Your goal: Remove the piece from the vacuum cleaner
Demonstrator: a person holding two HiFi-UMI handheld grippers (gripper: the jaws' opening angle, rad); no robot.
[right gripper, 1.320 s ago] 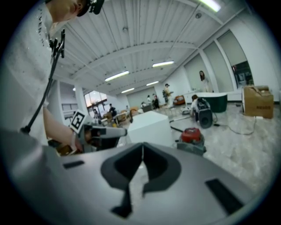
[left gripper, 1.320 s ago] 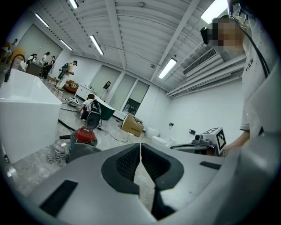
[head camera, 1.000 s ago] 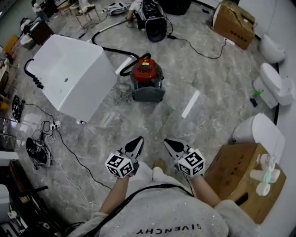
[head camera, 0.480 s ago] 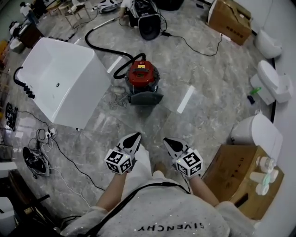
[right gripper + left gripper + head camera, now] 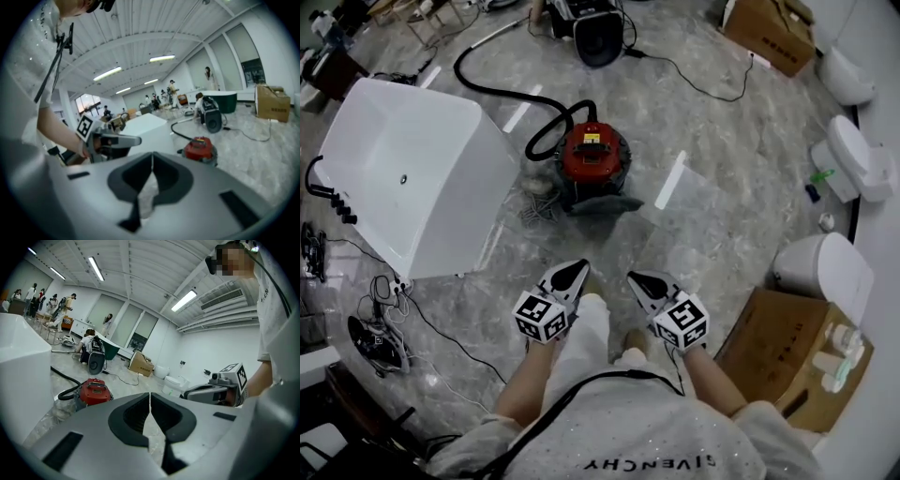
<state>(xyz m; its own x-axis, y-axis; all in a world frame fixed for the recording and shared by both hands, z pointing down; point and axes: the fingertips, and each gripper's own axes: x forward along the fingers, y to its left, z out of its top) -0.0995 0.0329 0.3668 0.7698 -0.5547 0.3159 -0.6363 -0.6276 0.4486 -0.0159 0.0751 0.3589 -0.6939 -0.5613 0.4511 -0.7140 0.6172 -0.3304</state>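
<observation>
Grey marbled floor (image 5: pixel 727 169) fills the room, with a large white tub (image 5: pixel 403 178) to the left, white toilets (image 5: pixel 825 267) along the right and a cardboard box (image 5: pixel 773 342) at the near right. The red vacuum cleaner (image 5: pixel 593 157) stands on the floor near the middle, just right of the tub. Its black hose (image 5: pixel 502 94) is joined to its body and loops away to the far left, and a dark grey part (image 5: pixel 602 202) sits at its near side. Which of these is the piece to come off cannot be told, but nothing looks detached. The left gripper (image 5: pixel 577 268) and the right gripper (image 5: pixel 636 279) are held side by side close in front of the person, pointing toward the vacuum cleaner and well apart from it. Each has its jaws pressed together with nothing between them. Judged from this, the task has not really begun. The approach to the vacuum cleaner, opening the jaws, taking hold of the piece and pulling it free are all left to do.
</observation>
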